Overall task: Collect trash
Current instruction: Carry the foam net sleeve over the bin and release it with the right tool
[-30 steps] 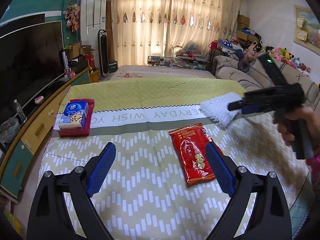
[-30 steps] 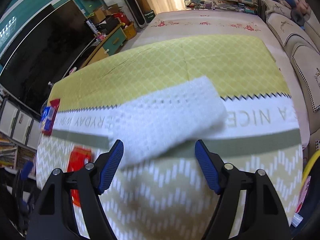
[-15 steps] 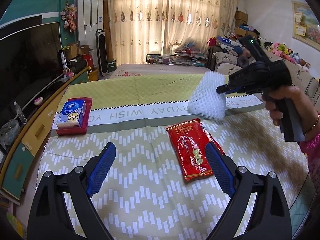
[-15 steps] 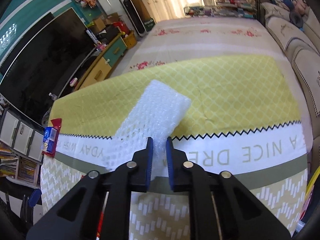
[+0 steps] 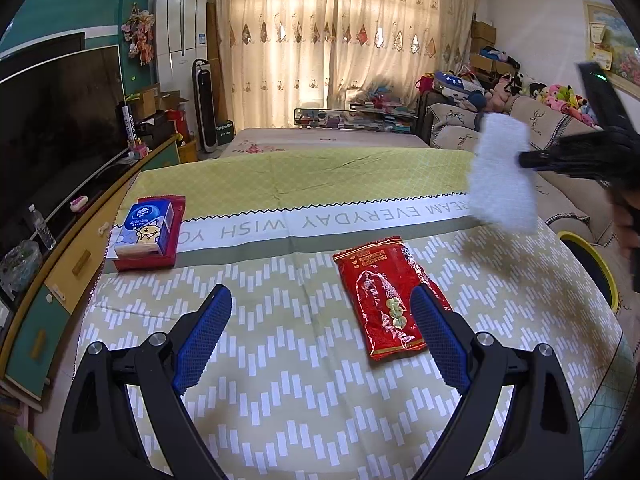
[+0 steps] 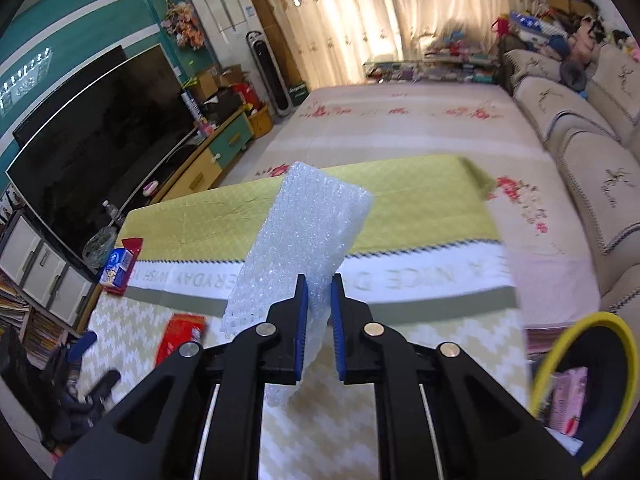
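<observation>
Patterned tablecloth [image 5: 280, 184] is spread beneath; white foam sheet [image 6: 304, 236] is pinched aloft by the right gripper [image 6: 319, 300] (left gripper [image 5: 320, 332] gapes wide, empty), red packet [image 5: 380, 296] near the front edge.

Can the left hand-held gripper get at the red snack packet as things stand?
Probably yes: the left hand-held gripper is open and empty, the red snack packet lies flat just ahead, nothing lying over it.
</observation>
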The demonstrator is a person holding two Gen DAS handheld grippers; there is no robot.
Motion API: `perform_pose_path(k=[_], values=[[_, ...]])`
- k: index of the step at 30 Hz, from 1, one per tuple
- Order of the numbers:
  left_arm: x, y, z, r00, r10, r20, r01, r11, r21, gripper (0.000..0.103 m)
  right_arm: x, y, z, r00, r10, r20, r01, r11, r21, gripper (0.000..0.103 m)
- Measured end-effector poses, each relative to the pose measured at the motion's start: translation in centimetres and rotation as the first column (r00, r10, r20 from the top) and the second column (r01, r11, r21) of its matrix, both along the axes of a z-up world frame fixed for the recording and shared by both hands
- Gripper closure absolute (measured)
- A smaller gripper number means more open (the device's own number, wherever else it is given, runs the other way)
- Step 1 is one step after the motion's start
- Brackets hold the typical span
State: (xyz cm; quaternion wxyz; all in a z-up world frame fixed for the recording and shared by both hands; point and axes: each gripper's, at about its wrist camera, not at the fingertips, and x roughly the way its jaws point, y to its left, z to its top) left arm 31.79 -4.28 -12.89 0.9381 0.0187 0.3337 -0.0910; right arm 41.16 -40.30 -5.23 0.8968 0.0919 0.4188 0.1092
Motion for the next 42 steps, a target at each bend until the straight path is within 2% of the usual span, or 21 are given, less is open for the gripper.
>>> perform_pose_path(k=[6,10,19,23,26,28,33,42], values=[[0.0,-0.2,-0.1,1.000,-0.001,0.001,0.001,1.000,0.007,0.013,-4.4,-5.9,0.6,0.993,-0.117,0.025,0.118,0.991,-0.060,0.092],[0.2,-0.5,-0.4,1.000,-0.005,-0.012,0.005,1.000,0.010,0.013,-7.4,-10.6,0.3,0.974,-0.225,0.030,0.227,0.968,-0.109,0.092],[0.6,-1.5,-0.3,0.999,-0.005,-0.049,0.006,1.000,0.014,0.013,-11.6,-18.9,-2.7,0.920,-0.392,-0.022,0.383,0.909,-0.166,0.092],[0.3,-2.9,0.3,0.999,-0.021,-0.048,0.023,0.998,0.052,0.013,-12.4,-20.8,-4.3,0.901,-0.432,-0.042,0.418,0.889,-0.188,0.091],[0.2,-3.9,0.7,0.998,-0.038,-0.055,0.041,0.998,0.057,0.013,-12.6,-22.1,-5.7,0.886,-0.459,-0.070,0.437,0.875,-0.206,0.084],[0.4,-4.4,1.0,0.997,-0.035,-0.064,0.038,0.998,0.057,0.009,-12.8,-22.9,-6.4,0.872,-0.484,-0.076,0.463,0.865,-0.192,0.061],[1.6,-5.1,0.4,0.990,-0.016,-0.138,0.020,0.999,0.031,0.007,-13.6,-24.0,-7.3,0.870,-0.486,-0.080,0.471,0.868,-0.158,0.055],[4.6,-6.7,-1.4,0.967,0.016,-0.255,-0.010,1.000,0.024,0.007,-13.7,-24.2,-8.4,0.884,-0.456,-0.098,0.442,0.886,-0.138,0.054]])
